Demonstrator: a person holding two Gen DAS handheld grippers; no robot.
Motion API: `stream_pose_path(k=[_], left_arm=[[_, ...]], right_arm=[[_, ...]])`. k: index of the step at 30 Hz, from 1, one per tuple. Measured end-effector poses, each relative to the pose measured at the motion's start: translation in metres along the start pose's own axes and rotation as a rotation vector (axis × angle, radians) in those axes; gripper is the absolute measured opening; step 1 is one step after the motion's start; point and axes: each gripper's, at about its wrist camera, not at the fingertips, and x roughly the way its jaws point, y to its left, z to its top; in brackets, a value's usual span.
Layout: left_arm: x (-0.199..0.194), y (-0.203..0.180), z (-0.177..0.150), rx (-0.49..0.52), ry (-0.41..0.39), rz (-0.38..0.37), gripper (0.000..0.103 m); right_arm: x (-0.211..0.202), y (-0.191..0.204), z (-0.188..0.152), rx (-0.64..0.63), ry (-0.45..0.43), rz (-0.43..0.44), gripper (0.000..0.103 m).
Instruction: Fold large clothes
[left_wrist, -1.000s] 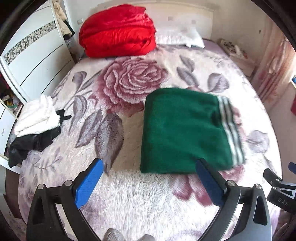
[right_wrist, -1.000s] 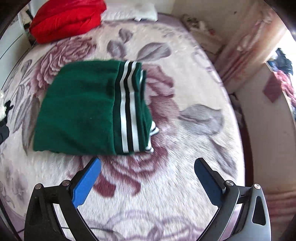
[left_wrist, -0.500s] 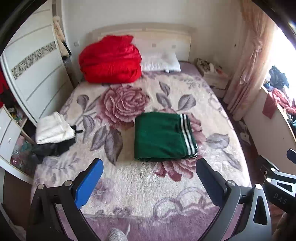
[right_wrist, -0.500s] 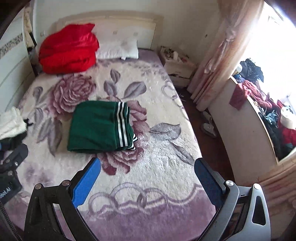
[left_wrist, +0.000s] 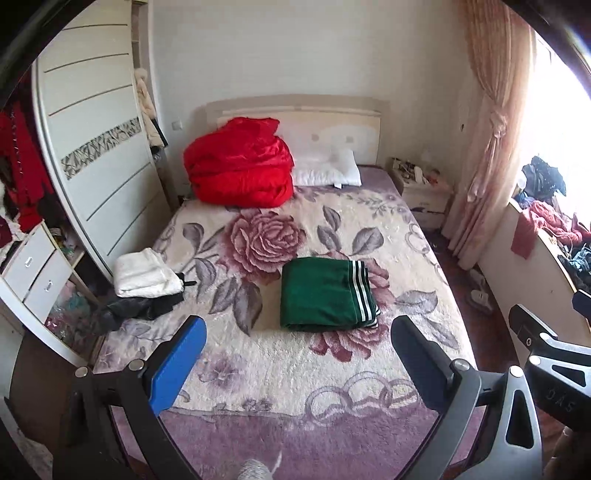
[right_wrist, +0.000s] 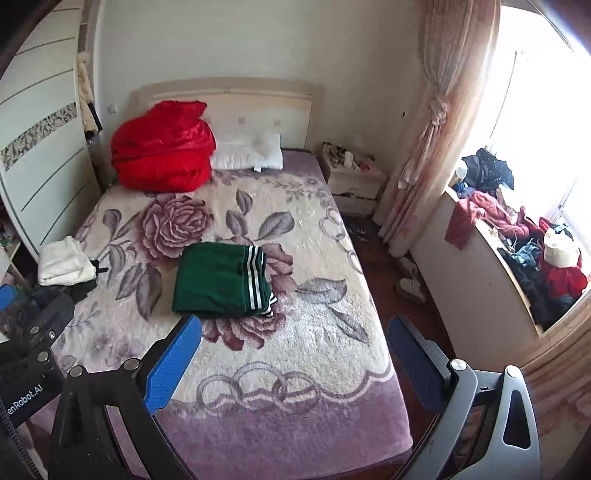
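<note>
A dark green garment with white stripes (left_wrist: 325, 293) lies folded into a rectangle in the middle of the bed (left_wrist: 303, 373); it also shows in the right wrist view (right_wrist: 221, 280). My left gripper (left_wrist: 297, 332) is open and empty, held back above the foot of the bed. My right gripper (right_wrist: 293, 332) is open and empty too, also far back from the garment. Part of the right gripper (left_wrist: 546, 354) shows in the left wrist view, and part of the left gripper (right_wrist: 33, 343) shows in the right wrist view.
A red quilt (left_wrist: 240, 170) and white pillow (left_wrist: 327, 173) lie at the headboard. White and black clothes (left_wrist: 146, 282) are piled at the bed's left edge. A wardrobe (left_wrist: 88, 158) stands left, a nightstand (left_wrist: 423, 192), curtain (left_wrist: 487, 147) and cluttered shelf (right_wrist: 517, 251) right.
Both grippers have pulled far back and up from the folded green garment, which now looks small in the middle of the bed. Both stay open.
</note>
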Motion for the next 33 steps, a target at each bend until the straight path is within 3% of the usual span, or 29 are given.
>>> stream_pose_path(k=[7, 14, 33], left_arm=[[-0.023, 0.002, -0.006, -0.007, -0.018, 0.007, 0.102], [-0.037, -0.001, -0.01, -0.005, -0.04, 0.01, 0.102], [-0.047, 0.0, -0.007, -0.019, -0.067, 0.037, 0.103]], right_arm=[[-0.047, -0.014, -0.01, 0.004, -0.028, 0.008, 0.102], [-0.067, -0.024, -0.015, 0.009, -0.037, 0.013, 0.103], [-0.076, -0.052, 0.005, -0.008, -0.08, 0.05, 0.103]])
